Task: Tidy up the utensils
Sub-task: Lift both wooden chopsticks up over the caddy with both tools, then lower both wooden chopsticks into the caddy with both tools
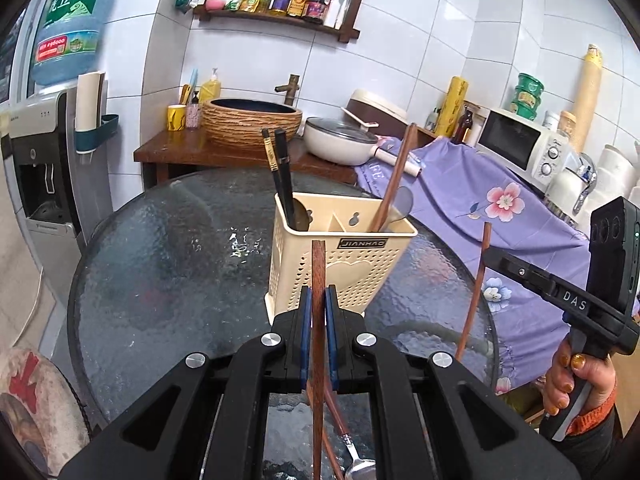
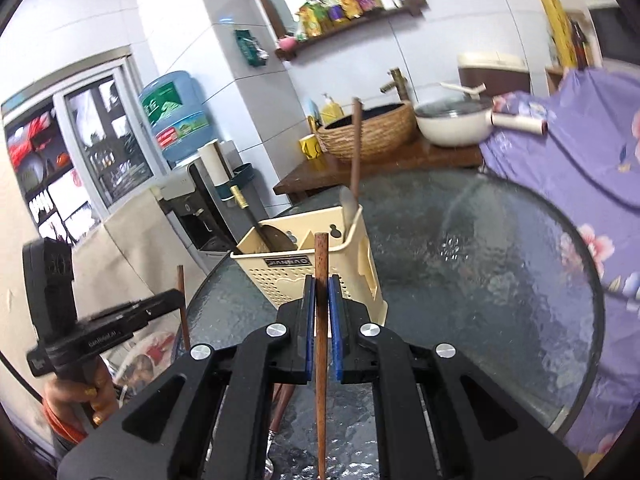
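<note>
Left gripper [image 1: 319, 300] clamps a brown wooden chopstick [image 1: 318, 272] upright, above the round glass table [image 1: 160, 248]. Cream utensil holder [image 1: 340, 256] stands just beyond, mid-table. Right gripper [image 2: 320, 292] pinches a second wooden chopstick [image 2: 321, 264] likewise.

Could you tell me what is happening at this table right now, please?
A person is sorting utensils into a cream caddy on the glass table, holding a claw in each hand. The left claw is shut on one brown wooden chopstick, and the right claw is shut on another, both held above the table in front of the caddy. Black chopsticks already stand in its left compartment; a spoon still lies on the table.
</note>
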`<act>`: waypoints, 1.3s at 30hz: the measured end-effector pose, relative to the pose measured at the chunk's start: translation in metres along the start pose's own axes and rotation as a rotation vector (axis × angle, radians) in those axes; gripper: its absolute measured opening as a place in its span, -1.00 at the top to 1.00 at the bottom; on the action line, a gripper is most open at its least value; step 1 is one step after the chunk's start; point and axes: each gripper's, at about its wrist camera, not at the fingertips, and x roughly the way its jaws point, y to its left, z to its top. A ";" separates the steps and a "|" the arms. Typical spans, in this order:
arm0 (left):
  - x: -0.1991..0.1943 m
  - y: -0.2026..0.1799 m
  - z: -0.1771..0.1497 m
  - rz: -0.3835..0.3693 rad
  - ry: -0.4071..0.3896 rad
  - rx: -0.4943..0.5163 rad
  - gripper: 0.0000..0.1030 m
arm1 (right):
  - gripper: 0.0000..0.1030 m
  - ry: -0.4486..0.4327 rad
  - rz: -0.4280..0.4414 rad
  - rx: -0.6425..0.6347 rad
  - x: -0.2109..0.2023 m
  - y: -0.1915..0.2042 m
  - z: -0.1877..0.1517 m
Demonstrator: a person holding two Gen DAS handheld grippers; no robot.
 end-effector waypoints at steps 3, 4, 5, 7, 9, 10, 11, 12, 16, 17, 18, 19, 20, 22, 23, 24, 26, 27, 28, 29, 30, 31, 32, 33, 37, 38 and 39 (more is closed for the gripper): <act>-0.010 0.001 0.002 -0.005 -0.014 0.006 0.87 | 0.86 -0.006 -0.001 -0.018 -0.004 0.004 0.001; -0.014 0.000 0.002 -0.004 -0.021 0.012 0.87 | 0.86 -0.009 0.003 -0.026 -0.007 0.006 0.002; -0.016 0.001 0.003 -0.007 -0.024 0.013 0.87 | 0.86 -0.012 0.005 -0.033 -0.009 0.008 0.003; -0.024 0.001 0.004 -0.023 -0.035 0.010 0.87 | 0.86 -0.018 0.008 -0.047 -0.013 0.009 0.007; -0.032 -0.001 0.007 -0.030 -0.050 0.017 0.87 | 0.86 -0.031 0.007 -0.059 -0.018 0.012 0.011; -0.036 -0.003 0.009 -0.029 -0.057 0.024 0.87 | 0.86 -0.035 0.008 -0.062 -0.019 0.014 0.012; -0.038 -0.003 0.010 -0.029 -0.063 0.028 0.87 | 0.86 -0.037 0.011 -0.067 -0.020 0.015 0.015; -0.041 -0.004 0.012 -0.030 -0.070 0.032 0.87 | 0.86 -0.038 0.015 -0.070 -0.021 0.015 0.016; -0.050 -0.009 0.024 -0.045 -0.097 0.047 0.87 | 0.86 -0.054 0.016 -0.096 -0.025 0.022 0.027; -0.049 -0.011 0.028 -0.045 -0.099 0.054 0.87 | 0.86 -0.061 0.014 -0.104 -0.027 0.025 0.031; -0.050 -0.014 0.030 -0.043 -0.102 0.062 0.87 | 0.86 -0.065 0.012 -0.113 -0.027 0.027 0.034; -0.051 -0.016 0.033 -0.039 -0.107 0.074 0.87 | 0.86 -0.067 0.010 -0.122 -0.027 0.029 0.037; -0.051 -0.016 0.035 -0.037 -0.110 0.080 0.87 | 0.86 -0.068 0.008 -0.130 -0.027 0.030 0.039; -0.052 -0.020 0.043 -0.039 -0.119 0.094 0.87 | 0.86 -0.065 0.004 -0.149 -0.026 0.034 0.045; -0.053 -0.022 0.046 -0.040 -0.121 0.100 0.87 | 0.86 -0.062 0.003 -0.157 -0.026 0.036 0.048; -0.053 -0.024 0.050 -0.045 -0.124 0.107 0.87 | 0.86 -0.060 0.001 -0.166 -0.026 0.038 0.052; -0.053 -0.027 0.058 -0.052 -0.129 0.115 0.87 | 0.86 -0.056 0.004 -0.175 -0.026 0.040 0.058; -0.054 -0.029 0.063 -0.056 -0.133 0.118 0.87 | 0.86 -0.053 0.007 -0.178 -0.026 0.042 0.062; -0.054 -0.030 0.069 -0.061 -0.138 0.117 0.87 | 0.86 -0.051 0.012 -0.180 -0.026 0.043 0.067; -0.056 -0.032 0.075 -0.066 -0.146 0.117 0.87 | 0.86 -0.049 0.018 -0.183 -0.026 0.045 0.072; -0.057 -0.034 0.082 -0.069 -0.154 0.121 0.87 | 0.86 -0.050 0.025 -0.183 -0.028 0.047 0.078; -0.059 -0.035 0.088 -0.071 -0.164 0.124 0.87 | 0.86 -0.051 0.032 -0.182 -0.028 0.049 0.084; -0.062 -0.037 0.098 -0.074 -0.180 0.123 0.87 | 0.86 -0.053 0.043 -0.185 -0.029 0.052 0.092; -0.065 -0.039 0.106 -0.077 -0.192 0.122 0.87 | 0.86 -0.059 0.050 -0.189 -0.030 0.055 0.101; -0.075 -0.045 0.142 -0.060 -0.258 0.113 0.87 | 0.86 -0.112 0.064 -0.189 -0.036 0.065 0.141; -0.076 -0.047 0.151 -0.046 -0.278 0.115 0.87 | 0.86 -0.119 0.068 -0.186 -0.035 0.067 0.153; -0.073 -0.049 0.159 -0.017 -0.291 0.120 0.87 | 0.86 -0.126 0.070 -0.185 -0.032 0.070 0.164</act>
